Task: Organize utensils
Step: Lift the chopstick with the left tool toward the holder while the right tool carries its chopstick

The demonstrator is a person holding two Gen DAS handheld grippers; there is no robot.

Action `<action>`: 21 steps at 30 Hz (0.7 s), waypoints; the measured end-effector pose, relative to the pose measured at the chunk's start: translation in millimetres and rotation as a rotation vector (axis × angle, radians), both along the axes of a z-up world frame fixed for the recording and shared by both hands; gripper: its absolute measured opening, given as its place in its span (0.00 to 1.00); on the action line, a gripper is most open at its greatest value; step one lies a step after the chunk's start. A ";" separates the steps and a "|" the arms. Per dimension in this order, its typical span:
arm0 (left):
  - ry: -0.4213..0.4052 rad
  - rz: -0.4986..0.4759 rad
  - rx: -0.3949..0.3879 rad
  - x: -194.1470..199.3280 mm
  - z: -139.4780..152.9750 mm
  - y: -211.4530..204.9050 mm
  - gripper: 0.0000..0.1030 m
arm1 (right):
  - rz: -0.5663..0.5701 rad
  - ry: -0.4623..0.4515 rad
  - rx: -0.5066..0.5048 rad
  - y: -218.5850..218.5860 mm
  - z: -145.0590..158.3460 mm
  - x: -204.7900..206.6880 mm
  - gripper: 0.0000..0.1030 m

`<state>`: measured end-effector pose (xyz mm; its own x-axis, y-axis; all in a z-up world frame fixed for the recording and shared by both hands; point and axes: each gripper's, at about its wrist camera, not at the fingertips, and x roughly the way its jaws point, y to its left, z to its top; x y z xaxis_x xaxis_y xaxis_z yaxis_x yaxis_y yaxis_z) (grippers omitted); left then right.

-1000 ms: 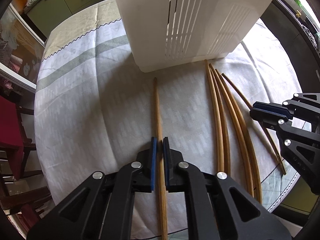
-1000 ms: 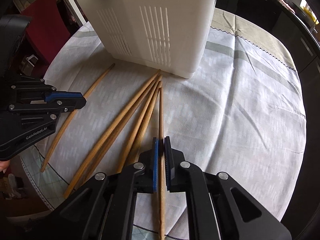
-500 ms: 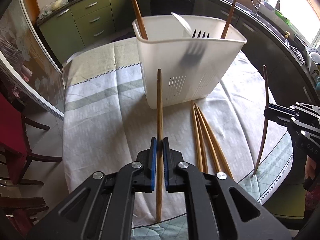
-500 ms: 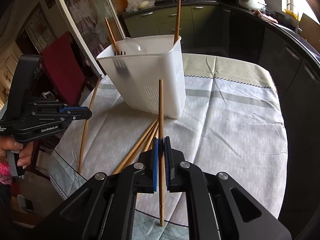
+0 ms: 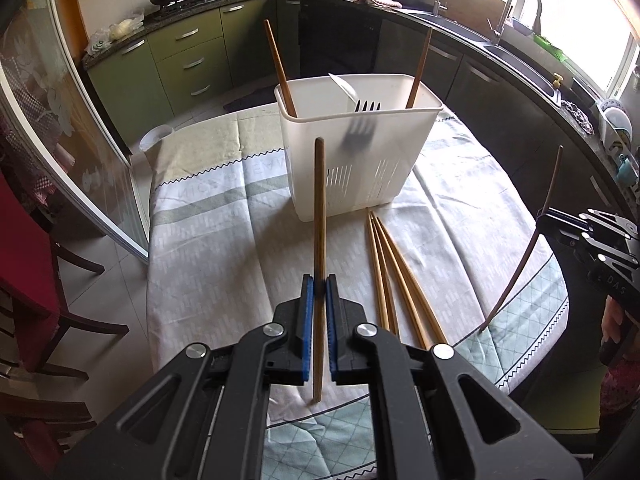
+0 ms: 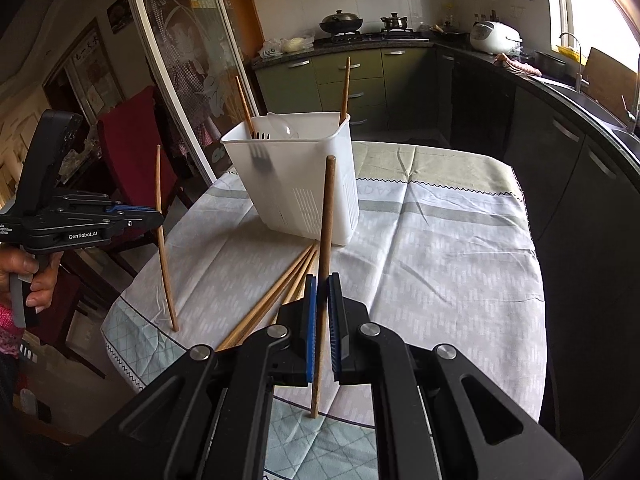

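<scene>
My left gripper (image 5: 319, 282) is shut on a brown chopstick (image 5: 320, 208), held up off the table and pointing toward the white utensil caddy (image 5: 360, 168). My right gripper (image 6: 322, 284) is shut on another chopstick (image 6: 327, 216), also lifted, short of the caddy (image 6: 296, 188). Each gripper shows in the other's view: the right gripper (image 5: 542, 216) with its chopstick (image 5: 550, 196), the left gripper (image 6: 154, 216) with its chopstick (image 6: 160, 248). Three loose chopsticks (image 5: 394, 276) lie on the tablecloth in front of the caddy. Inside the caddy stand two chopsticks, a fork (image 5: 366, 106) and a white spoon.
The round table (image 5: 208, 240) has a pale cloth, and its near edge lies just below both grippers. A red chair (image 6: 132, 148) and a glass door (image 5: 80, 152) stand on the left. Dark kitchen counters with a sink (image 5: 516, 52) curve behind. A person's hand (image 6: 38, 280) grips the left tool.
Both grippers have risen and pulled back from the caddy, lifting their chopsticks off the cloth. The caddy's rim and contents have come into view.
</scene>
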<state>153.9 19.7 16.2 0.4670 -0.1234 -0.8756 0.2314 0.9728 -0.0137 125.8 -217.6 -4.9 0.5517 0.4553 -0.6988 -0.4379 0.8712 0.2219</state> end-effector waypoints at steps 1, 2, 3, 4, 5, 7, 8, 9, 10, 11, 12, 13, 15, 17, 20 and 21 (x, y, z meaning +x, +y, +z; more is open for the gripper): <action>-0.002 -0.002 -0.001 -1.4 0.6 0.0 0.06 | 0.002 -0.006 0.001 -1.2 1.1 -3.6 0.06; -0.003 -0.004 -0.004 -3.2 1.6 0.0 0.06 | 0.003 -0.013 -0.002 -2.0 1.7 -6.5 0.06; -0.006 -0.006 -0.006 -5.0 2.5 -0.2 0.06 | 0.005 -0.020 -0.004 -2.7 2.8 -10.2 0.06; -0.008 -0.007 -0.005 -6.9 3.3 -0.5 0.06 | 0.009 -0.027 -0.006 -3.0 4.0 -14.0 0.06; -0.010 -0.009 -0.004 -8.3 3.7 -0.9 0.06 | 0.012 -0.034 -0.010 -3.3 6.2 -18.2 0.06; -0.016 -0.009 -0.001 -11.1 4.8 -0.9 0.06 | 0.019 -0.043 -0.015 -3.3 7.9 -23.3 0.06; -0.017 -0.010 -0.002 -12.5 5.3 -1.2 0.06 | 0.023 -0.047 -0.021 -2.7 8.5 -25.1 0.06; -0.018 -0.010 -0.005 -13.8 6.1 -0.8 0.06 | 0.025 -0.051 -0.026 -2.1 8.7 -26.4 0.06; -0.020 -0.012 -0.007 -15.1 6.8 -0.7 0.06 | 0.027 -0.052 -0.027 -1.7 9.1 -27.6 0.06; -0.023 -0.014 -0.009 -16.6 7.9 -0.9 0.06 | 0.030 -0.054 -0.028 -1.0 9.4 -28.3 0.06; -0.026 -0.017 -0.012 -17.9 9.1 -0.6 0.06 | 0.031 -0.054 -0.030 -0.4 9.6 -28.4 0.06; -0.030 -0.019 -0.013 -19.4 10.1 -0.9 0.06 | 0.032 -0.054 -0.030 0.3 9.6 -28.2 0.06; -0.039 -0.023 -0.012 -21.6 12.9 -1.6 0.06 | 0.036 -0.056 -0.038 2.7 9.6 -28.0 0.06; -0.046 -0.026 -0.010 -23.8 15.0 -2.3 0.06 | 0.039 -0.057 -0.042 4.3 9.7 -27.7 0.06; -0.053 -0.031 -0.012 -26.1 17.3 -2.8 0.06 | 0.042 -0.058 -0.050 6.0 9.7 -27.4 0.06; -0.053 -0.032 -0.014 -26.4 17.6 -2.8 0.06 | 0.043 -0.058 -0.053 6.5 9.7 -27.3 0.06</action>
<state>127.5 16.9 33.8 0.5085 -0.1506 -0.8478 0.2629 0.9647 -0.0136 98.5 -211.2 4.8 0.5728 0.4430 -0.6897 -0.4860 0.8611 0.1494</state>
